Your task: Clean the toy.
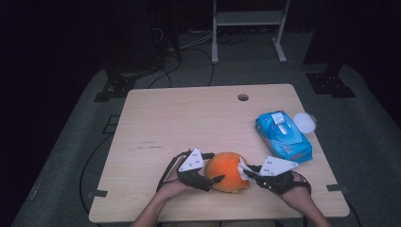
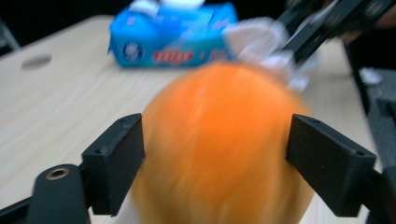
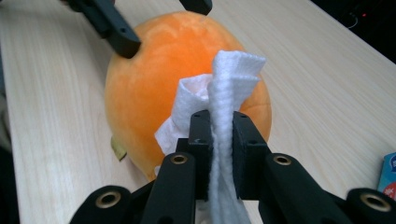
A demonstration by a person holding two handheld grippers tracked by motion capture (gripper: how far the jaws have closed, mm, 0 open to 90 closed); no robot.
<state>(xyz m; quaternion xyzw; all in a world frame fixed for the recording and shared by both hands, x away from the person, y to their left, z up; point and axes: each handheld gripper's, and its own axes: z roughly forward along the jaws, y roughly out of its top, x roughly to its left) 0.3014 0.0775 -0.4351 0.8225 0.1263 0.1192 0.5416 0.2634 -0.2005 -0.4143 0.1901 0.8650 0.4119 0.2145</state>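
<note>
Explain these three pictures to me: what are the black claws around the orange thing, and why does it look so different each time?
No robot: a person holds a two-jaw tool in each hand at a wooden table. One picture looks down from above; the other two come from cameras riding on each tool, looking along its jaws. The left gripper has its jaws on either side of a round orange object, seemingly steadying it. The right gripper pinches a folded white wipe and holds it against the orange object, apparently to clean it. A blue pack of wipes lies to the right with its white lid beside it.
</note>
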